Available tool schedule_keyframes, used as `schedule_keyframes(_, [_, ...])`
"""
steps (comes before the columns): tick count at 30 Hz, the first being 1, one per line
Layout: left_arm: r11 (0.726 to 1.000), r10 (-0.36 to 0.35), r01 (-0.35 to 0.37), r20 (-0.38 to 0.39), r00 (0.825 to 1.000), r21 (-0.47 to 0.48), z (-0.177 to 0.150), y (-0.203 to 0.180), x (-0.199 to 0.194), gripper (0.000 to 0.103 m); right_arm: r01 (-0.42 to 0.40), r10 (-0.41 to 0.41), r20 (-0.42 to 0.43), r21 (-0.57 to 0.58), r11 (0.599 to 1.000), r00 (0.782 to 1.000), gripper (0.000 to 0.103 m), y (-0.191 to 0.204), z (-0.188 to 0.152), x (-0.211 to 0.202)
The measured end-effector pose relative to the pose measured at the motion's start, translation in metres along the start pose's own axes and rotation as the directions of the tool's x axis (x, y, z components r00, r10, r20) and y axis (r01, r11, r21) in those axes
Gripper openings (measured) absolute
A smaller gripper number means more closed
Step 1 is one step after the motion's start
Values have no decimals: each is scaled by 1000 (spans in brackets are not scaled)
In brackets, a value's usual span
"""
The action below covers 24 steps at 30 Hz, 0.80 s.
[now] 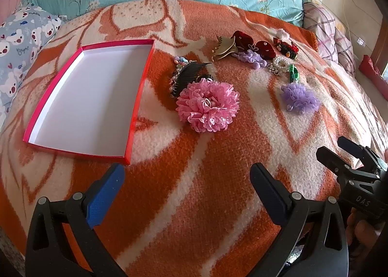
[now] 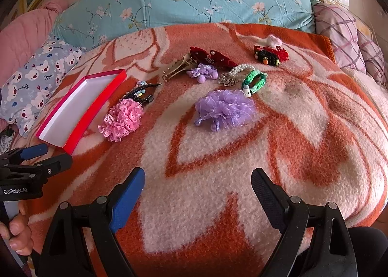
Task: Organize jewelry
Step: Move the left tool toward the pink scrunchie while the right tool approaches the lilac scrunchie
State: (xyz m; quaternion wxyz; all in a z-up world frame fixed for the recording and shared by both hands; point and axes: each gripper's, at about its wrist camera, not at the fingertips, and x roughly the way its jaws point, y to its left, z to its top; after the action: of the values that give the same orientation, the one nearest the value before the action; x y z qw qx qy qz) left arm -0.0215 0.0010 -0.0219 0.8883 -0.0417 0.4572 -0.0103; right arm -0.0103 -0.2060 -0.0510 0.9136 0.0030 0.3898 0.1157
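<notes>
Jewelry (image 2: 225, 107) untouched; both grippers hover, jaws spread, empty.

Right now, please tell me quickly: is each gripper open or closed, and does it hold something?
Left gripper: open, holding nothing, above the blanket.
Right gripper: open, holding nothing, above the blanket too.
</notes>
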Motion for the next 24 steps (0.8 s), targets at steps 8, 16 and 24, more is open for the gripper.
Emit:
schedule_keyframes(8, [1000,4,-4,3,1000,0,-3,-2,-1,103,-5,5,0,3,1000,1000,91,0,0,-1])
schedule_keyframes(16, [1000,14,-14,6,1000,5,-1,0,1,103,-18,18,-2,15,1000,1000,91,-1,1,-3])
schedule_keyframes(24, [1000,17,-17,1,1000,12,-5,-2,3,103,-23,23,-6,23,999,1000,91,-3,3,-3])
